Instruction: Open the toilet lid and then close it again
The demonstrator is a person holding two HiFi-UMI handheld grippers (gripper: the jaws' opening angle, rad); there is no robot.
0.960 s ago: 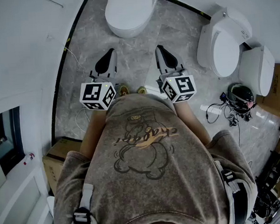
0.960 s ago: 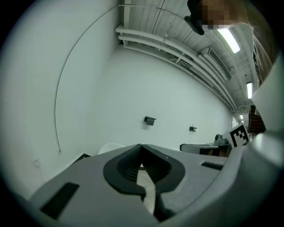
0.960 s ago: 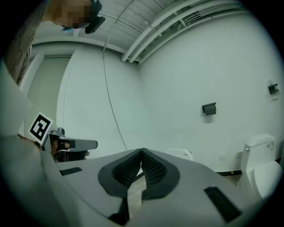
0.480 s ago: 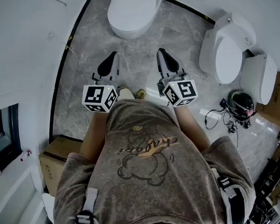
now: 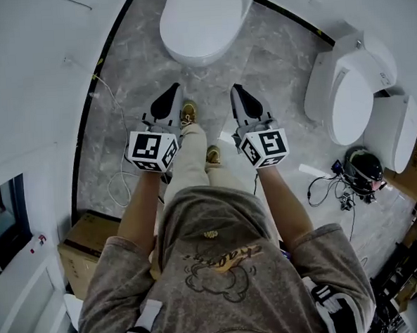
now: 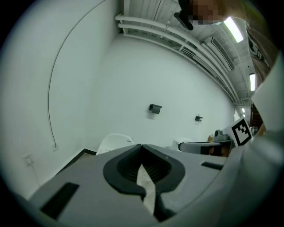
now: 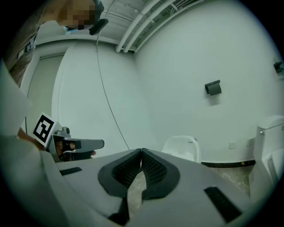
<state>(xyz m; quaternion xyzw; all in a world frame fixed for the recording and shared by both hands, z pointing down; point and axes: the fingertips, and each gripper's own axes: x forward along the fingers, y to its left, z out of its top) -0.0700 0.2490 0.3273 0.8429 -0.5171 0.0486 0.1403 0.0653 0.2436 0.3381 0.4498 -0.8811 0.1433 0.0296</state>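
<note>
A white toilet (image 5: 203, 22) with its lid down stands on the grey marble floor at the top of the head view. My left gripper (image 5: 173, 90) and right gripper (image 5: 236, 90) are held side by side, well short of the toilet's front rim, and point toward it. Both are shut with nothing between the jaws. In the left gripper view the closed jaw tips (image 6: 141, 145) meet, with the toilet (image 6: 116, 142) beyond them to the left. Past the right gripper (image 7: 141, 150), the toilet (image 7: 182, 148) sits against the white wall.
Two more white toilets (image 5: 352, 90) (image 5: 396, 130) stand at the right, with a dark helmet (image 5: 363, 167) and loose cables on the floor beside them. A cardboard box (image 5: 86, 240) sits at the lower left by the curved white wall. My shoe (image 5: 188, 114) is between the grippers.
I have stepped toward the toilet, so it sits lower and larger in the head view. A leg has swung forward between the grippers. Both grippers stay shut.
</note>
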